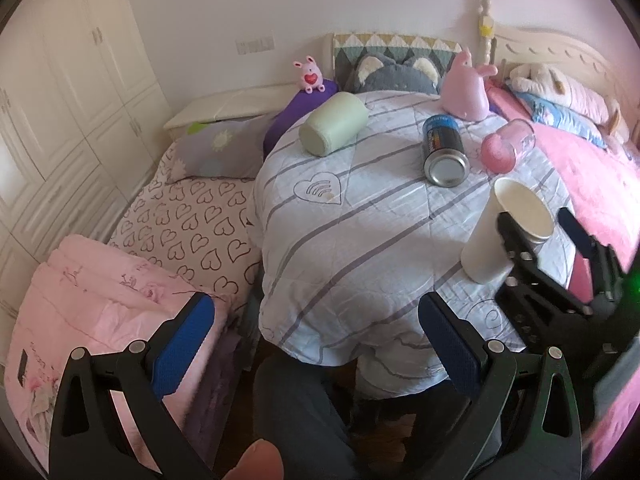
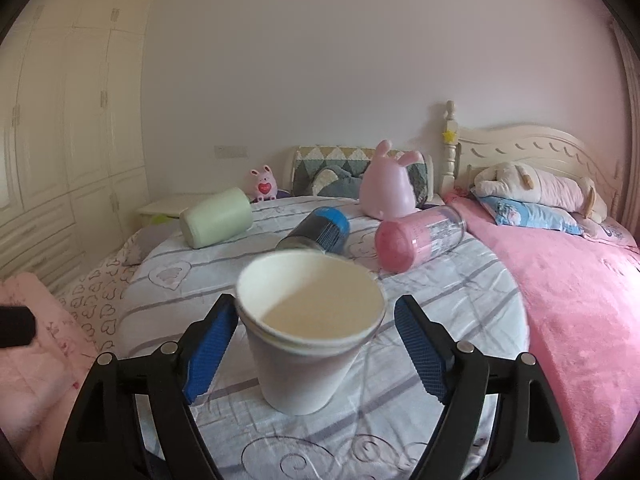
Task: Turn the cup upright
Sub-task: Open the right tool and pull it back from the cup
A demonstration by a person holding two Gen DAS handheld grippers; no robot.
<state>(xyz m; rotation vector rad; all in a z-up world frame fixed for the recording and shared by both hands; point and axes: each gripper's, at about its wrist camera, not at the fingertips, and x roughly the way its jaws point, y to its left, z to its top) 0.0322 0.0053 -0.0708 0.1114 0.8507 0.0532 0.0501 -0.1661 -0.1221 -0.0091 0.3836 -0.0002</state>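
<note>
A white paper cup [image 2: 308, 332] stands upright, mouth up, on the striped quilt-covered round surface [image 2: 420, 280]. My right gripper [image 2: 316, 352] is open, its blue pads on either side of the cup with a gap on the right. In the left wrist view the cup [image 1: 504, 232] stands at the right with the right gripper [image 1: 536, 216] around it. My left gripper [image 1: 316, 340] is open and empty, below the near edge of the surface.
A pale green cup [image 2: 216, 216], a blue can [image 2: 320, 232] and a pink cup [image 2: 416, 244] lie on their sides farther back. A pink rabbit toy [image 2: 386, 192] stands behind them. A pink bed [image 2: 568, 280] is right, folded pink bedding [image 1: 100, 312] left.
</note>
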